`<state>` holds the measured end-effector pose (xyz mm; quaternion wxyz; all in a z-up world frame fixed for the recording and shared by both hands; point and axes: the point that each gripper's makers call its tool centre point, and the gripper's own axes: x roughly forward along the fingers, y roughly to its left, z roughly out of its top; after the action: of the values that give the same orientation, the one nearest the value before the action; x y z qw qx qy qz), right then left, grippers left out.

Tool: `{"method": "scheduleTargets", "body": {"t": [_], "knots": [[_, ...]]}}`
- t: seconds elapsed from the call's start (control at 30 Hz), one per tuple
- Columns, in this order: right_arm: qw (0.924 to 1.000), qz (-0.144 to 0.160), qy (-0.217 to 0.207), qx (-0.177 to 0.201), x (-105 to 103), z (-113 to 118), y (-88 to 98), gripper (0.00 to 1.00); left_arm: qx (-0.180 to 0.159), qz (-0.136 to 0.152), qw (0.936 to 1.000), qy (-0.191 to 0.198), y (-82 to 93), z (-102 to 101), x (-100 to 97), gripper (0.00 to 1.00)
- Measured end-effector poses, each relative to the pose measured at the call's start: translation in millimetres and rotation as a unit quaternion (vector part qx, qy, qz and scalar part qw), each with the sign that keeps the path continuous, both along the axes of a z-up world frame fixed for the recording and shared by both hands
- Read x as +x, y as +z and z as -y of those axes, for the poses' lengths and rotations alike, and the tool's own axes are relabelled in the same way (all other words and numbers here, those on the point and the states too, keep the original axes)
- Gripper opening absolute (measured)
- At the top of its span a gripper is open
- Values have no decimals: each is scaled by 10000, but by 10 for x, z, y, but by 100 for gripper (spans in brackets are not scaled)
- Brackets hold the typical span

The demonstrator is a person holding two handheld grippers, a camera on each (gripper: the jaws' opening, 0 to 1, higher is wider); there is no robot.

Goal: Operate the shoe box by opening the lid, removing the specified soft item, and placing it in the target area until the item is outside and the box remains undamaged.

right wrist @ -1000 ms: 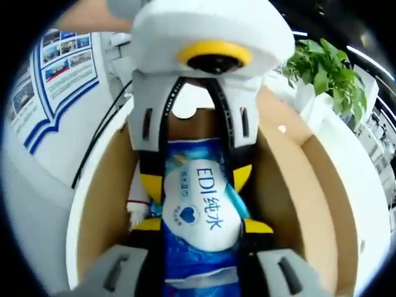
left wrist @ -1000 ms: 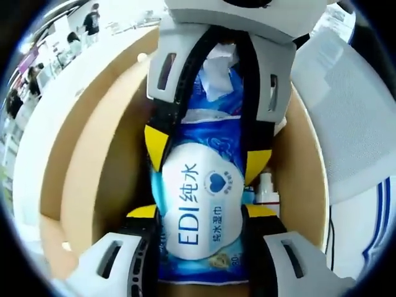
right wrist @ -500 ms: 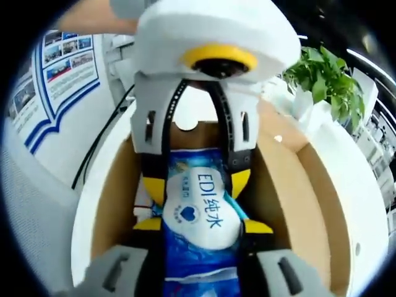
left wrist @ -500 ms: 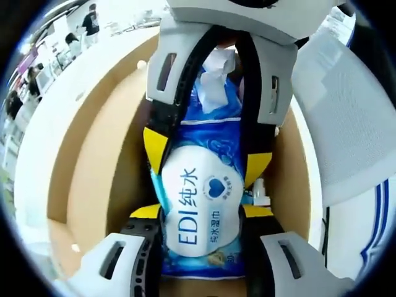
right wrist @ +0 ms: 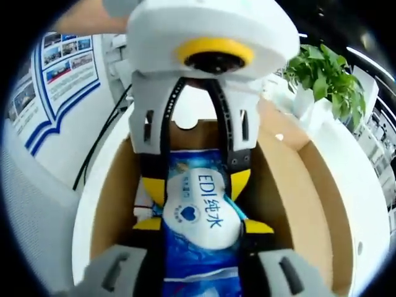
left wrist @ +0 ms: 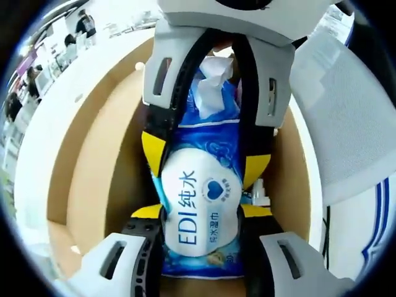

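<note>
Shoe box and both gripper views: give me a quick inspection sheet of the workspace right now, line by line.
Surface: white table under the box.
Job's things: shoe box open, brown card inside, no damage seen; blue wet wipes pack held over the box interior.
Clutter: small white item in the box beside the pack, unclear what.
Grippers: left gripper and right gripper both have jaws closed on the pack from opposite ends.
Cables: black cable on the table.
Surroundings: potted plant, wall poster, people in the distance.
</note>
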<state>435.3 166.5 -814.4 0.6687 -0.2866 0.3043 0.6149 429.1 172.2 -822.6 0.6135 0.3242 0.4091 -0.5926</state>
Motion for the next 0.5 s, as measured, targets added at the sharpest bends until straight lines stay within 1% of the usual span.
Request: {"method": "scheduleTargets", "body": {"t": [0.2,0.5], "knots": [[10000,21,40,-31,4,-16,28,43,-44,-12,10000,-1,21,0,7,48],[9996,159,168,-129,-12,4,135,43,-167,-28,9998,81,102,37,1,47]]}}
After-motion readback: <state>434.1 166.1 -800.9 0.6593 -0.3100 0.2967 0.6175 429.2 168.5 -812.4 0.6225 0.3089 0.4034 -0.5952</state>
